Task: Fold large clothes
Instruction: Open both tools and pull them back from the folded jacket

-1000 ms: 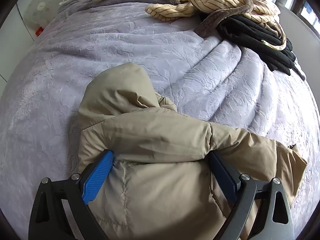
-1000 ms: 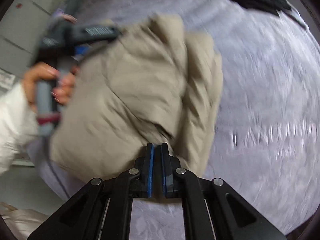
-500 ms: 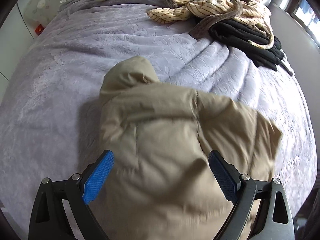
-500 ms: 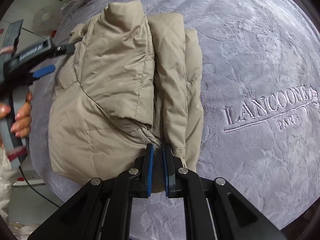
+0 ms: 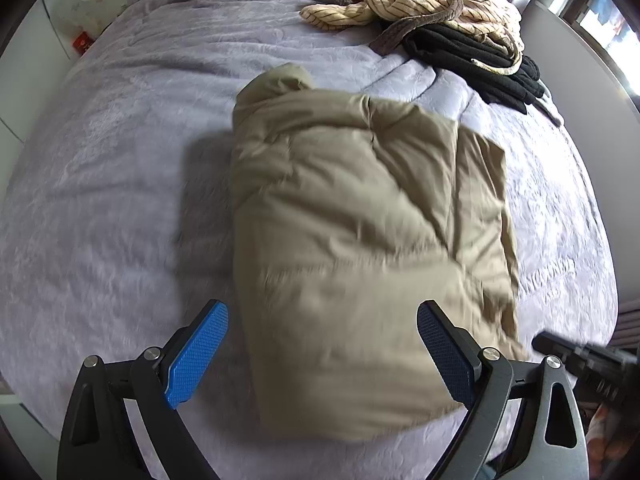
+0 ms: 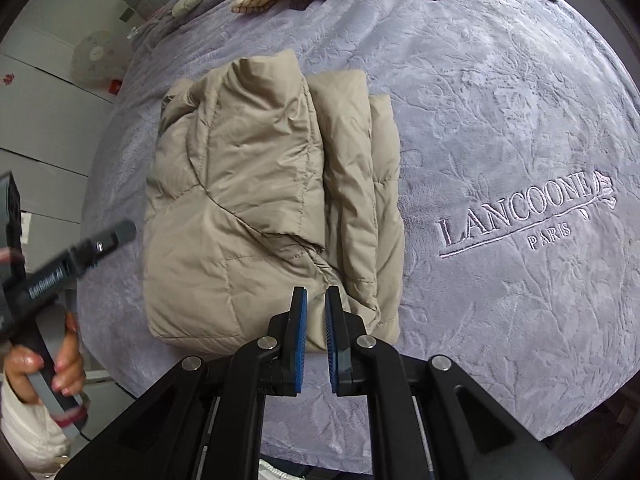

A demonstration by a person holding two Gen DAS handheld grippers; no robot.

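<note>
A beige puffer jacket [image 5: 360,220] lies folded in a thick block on the lavender bedspread [image 5: 120,160], hood end pointing away. My left gripper [image 5: 322,308] hovers above its near end, jaws wide open, touching nothing. In the right wrist view the same jacket [image 6: 248,200] shows stacked folds along its right side. My right gripper [image 6: 316,300] hangs over the jacket's near edge, all but shut with only a narrow slit and nothing in it. A hand [image 6: 64,360] holds the left gripper's handle at the left.
Striped beige garments [image 5: 420,4] and black clothes [image 5: 480,56] are piled at the bed's far right. A white fan [image 6: 94,56] stands by the wall beyond the bed. Embroidered lettering [image 6: 520,212] marks the bedspread [image 6: 500,80] right of the jacket.
The left gripper let the jacket go and drew up and back from it. The right gripper rose off the jacket's edge. The jacket now rests folded.
</note>
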